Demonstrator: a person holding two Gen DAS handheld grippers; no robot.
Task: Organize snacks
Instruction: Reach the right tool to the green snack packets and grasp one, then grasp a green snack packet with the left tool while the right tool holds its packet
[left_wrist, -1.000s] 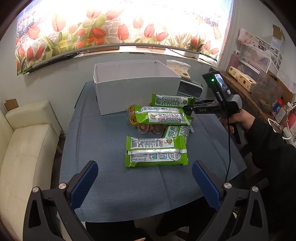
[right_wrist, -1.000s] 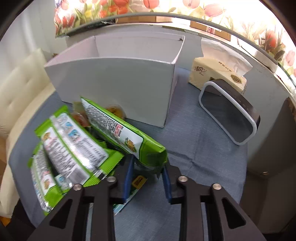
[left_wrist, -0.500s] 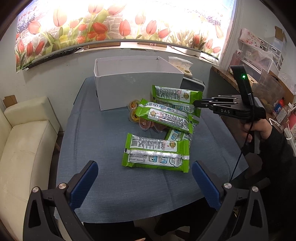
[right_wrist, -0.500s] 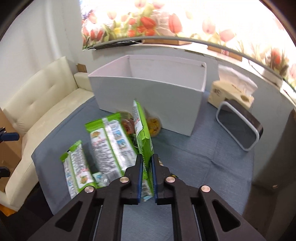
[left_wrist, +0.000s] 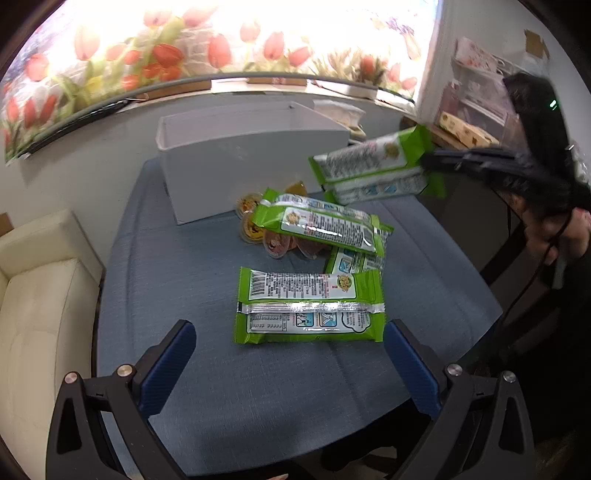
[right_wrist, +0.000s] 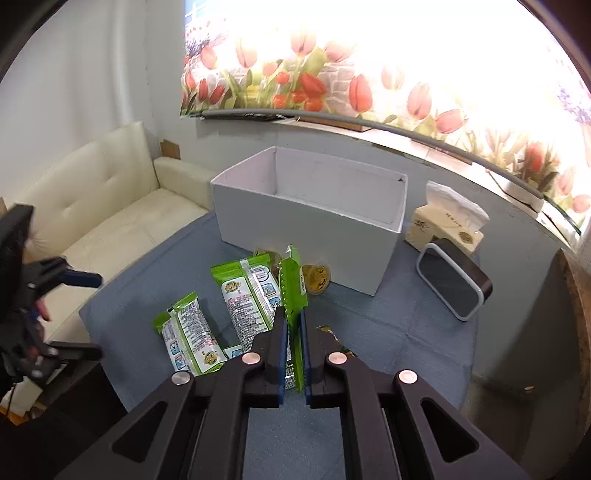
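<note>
My right gripper (right_wrist: 294, 323) is shut on the end of a green snack packet (right_wrist: 292, 291) and holds it edge-up above the table, in front of the white open box (right_wrist: 306, 225). The left wrist view shows that packet (left_wrist: 373, 166) in the air, right of the box (left_wrist: 251, 162). My left gripper (left_wrist: 288, 343) is open and empty, low over the near table, just in front of a flat green packet (left_wrist: 308, 306). Another packet (left_wrist: 321, 225) lies on small round snack cups (left_wrist: 251, 229), with a third packet (left_wrist: 351, 260) under it.
The table has a blue cloth (left_wrist: 184, 277). A tissue pack (right_wrist: 447, 225) and a dark white-rimmed container (right_wrist: 454, 284) sit right of the box. A cream sofa (left_wrist: 40, 295) stands left of the table. Shelves with clutter (left_wrist: 480, 99) are at the right.
My right gripper has lifted the held packet up off the pile and higher above the table. My left gripper has stayed open and moved slightly closer to the flat packet.
</note>
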